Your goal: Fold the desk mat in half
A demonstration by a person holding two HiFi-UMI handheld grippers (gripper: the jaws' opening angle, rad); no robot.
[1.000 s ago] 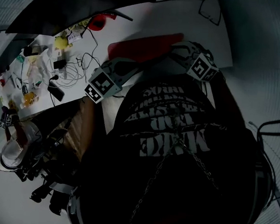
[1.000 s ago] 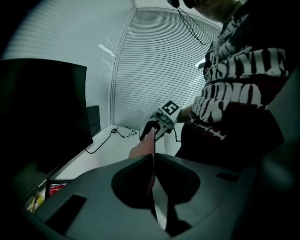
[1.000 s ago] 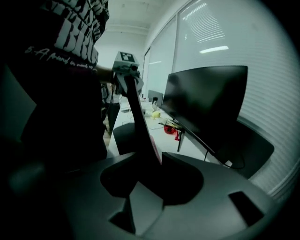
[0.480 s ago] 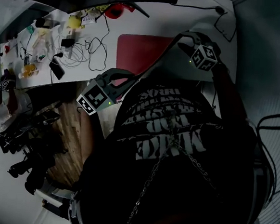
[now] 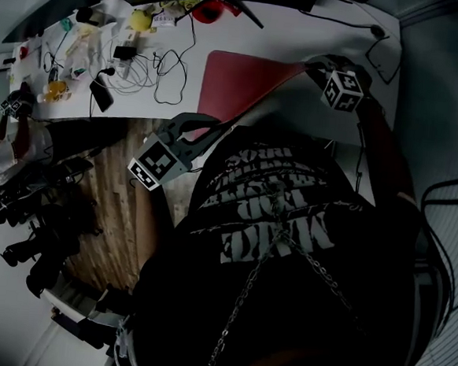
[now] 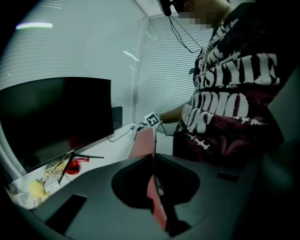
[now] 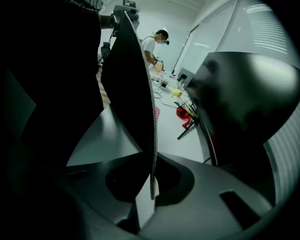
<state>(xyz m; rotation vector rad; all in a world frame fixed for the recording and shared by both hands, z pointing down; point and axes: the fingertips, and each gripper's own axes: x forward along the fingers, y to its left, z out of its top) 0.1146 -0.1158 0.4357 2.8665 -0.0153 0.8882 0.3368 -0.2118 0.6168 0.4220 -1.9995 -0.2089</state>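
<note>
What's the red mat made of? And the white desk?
The red mat looks like thin, soft fake leather or rubber. It is matte, it bends where its edge is raised, and the edge looks dotted, maybe stitched. The desk looks like smooth, hard white laminate, though that's a guess.

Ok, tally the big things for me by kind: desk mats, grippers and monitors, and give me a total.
red flexible desk mat: 1
dark grey two-jaw grippers: 2, the left gripper shut on the mat, the right gripper with jaws that have just been closing on its edge
black flat monitor: 1
Total: 4
</note>
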